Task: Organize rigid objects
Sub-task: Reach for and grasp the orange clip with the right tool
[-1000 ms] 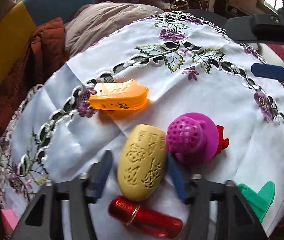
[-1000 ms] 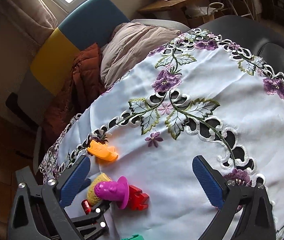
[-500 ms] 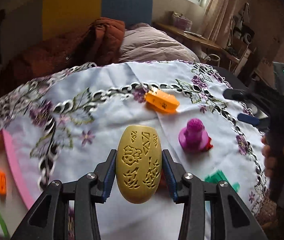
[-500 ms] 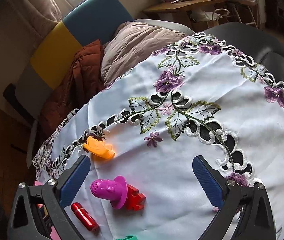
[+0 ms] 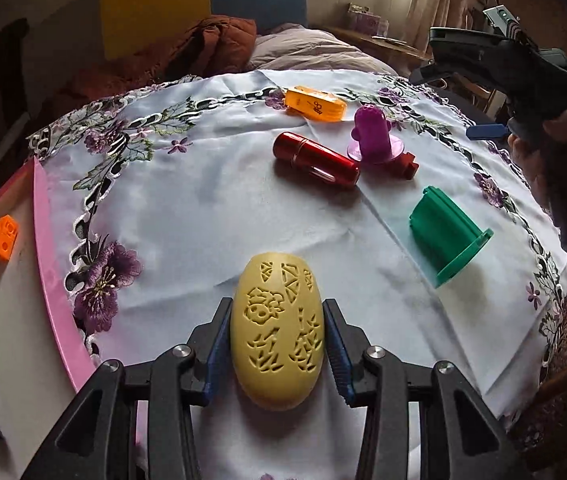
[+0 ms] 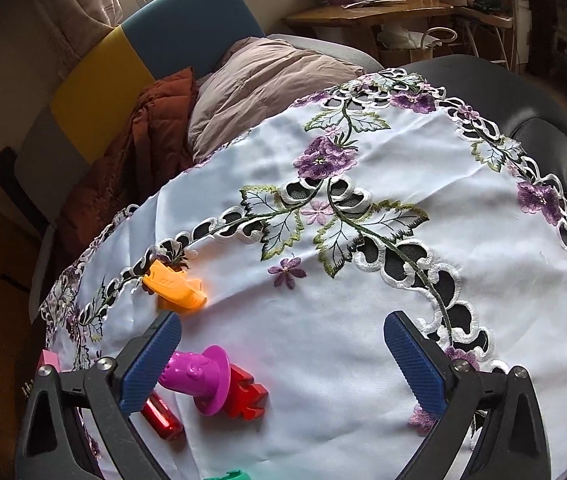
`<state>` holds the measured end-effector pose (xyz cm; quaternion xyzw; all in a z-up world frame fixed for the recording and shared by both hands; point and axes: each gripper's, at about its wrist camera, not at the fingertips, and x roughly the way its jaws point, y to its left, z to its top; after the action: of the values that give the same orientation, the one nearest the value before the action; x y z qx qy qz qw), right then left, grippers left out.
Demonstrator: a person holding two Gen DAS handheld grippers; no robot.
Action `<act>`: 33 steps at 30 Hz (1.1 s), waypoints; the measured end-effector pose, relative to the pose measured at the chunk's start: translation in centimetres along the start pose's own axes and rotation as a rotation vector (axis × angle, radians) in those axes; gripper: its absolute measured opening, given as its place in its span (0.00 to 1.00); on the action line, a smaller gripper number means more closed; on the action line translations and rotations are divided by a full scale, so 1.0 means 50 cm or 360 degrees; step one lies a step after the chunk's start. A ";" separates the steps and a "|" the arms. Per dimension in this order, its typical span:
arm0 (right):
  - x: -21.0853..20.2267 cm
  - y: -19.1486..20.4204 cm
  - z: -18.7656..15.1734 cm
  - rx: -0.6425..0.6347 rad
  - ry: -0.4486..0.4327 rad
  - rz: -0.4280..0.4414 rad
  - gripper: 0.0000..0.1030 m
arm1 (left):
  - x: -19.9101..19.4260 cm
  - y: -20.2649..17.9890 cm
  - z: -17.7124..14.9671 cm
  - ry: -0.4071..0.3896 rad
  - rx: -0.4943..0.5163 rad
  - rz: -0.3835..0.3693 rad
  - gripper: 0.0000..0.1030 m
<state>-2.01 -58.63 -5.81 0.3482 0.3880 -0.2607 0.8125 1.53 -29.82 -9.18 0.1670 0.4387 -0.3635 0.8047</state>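
Lifted off the cloth since a second ago, the yellow carved egg point(image 5: 277, 330) now rides clear of the red cylinder point(image 5: 317, 159) it lay against, pinched on both flanks by the blue pads point(image 5: 218, 354) of the left hand-held gripper point(image 5: 277, 344), at 6 o'clock in the left wrist view, above the white embroidered tablecloth point(image 5: 203, 208) on the table. Toward 12 o'clock lie the red cylinder, the magenta cone point(image 5: 373, 136) touching a red block point(image 5: 405, 164), and beyond them the orange piece point(image 5: 315, 105). A green flanged piece point(image 5: 445, 236) lies at 2 o'clock. At 9 o'clock a pink-rimmed tray point(image 5: 49, 248) holds an orange cube point(image 5: 0, 237). The right hand-held gripper point(image 6: 283, 364) hangs with its jaws spread wide, nothing between them, the magenta cone just beside its left pad
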 end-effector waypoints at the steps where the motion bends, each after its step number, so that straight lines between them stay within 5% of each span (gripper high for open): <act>1: 0.000 0.000 0.000 -0.0002 0.0000 0.0000 0.99 | 0.001 0.000 -0.001 -0.0016 0.0006 0.0005 0.42; 15: 0.014 0.016 -0.007 -0.0084 0.0036 -0.0027 0.95 | 0.000 -0.001 -0.018 -0.0140 0.0031 0.0036 0.42; 20: 0.015 0.034 -0.013 -0.0153 0.0053 0.0006 0.81 | -0.001 0.000 -0.022 -0.0164 0.0020 0.0027 0.42; 24: 0.017 0.070 -0.021 -0.0267 0.0069 0.0063 0.69 | -0.001 0.003 -0.023 -0.0181 0.0012 0.0011 0.42; 33: 0.106 0.249 0.011 -0.0829 0.0209 0.0018 0.73 | 0.000 0.009 -0.023 -0.0197 -0.0013 -0.0025 0.42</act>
<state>9.87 -52.10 -5.35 0.1458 0.4921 -0.1244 0.8492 1.19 -28.82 -9.85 0.1373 0.3909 -0.3777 0.8281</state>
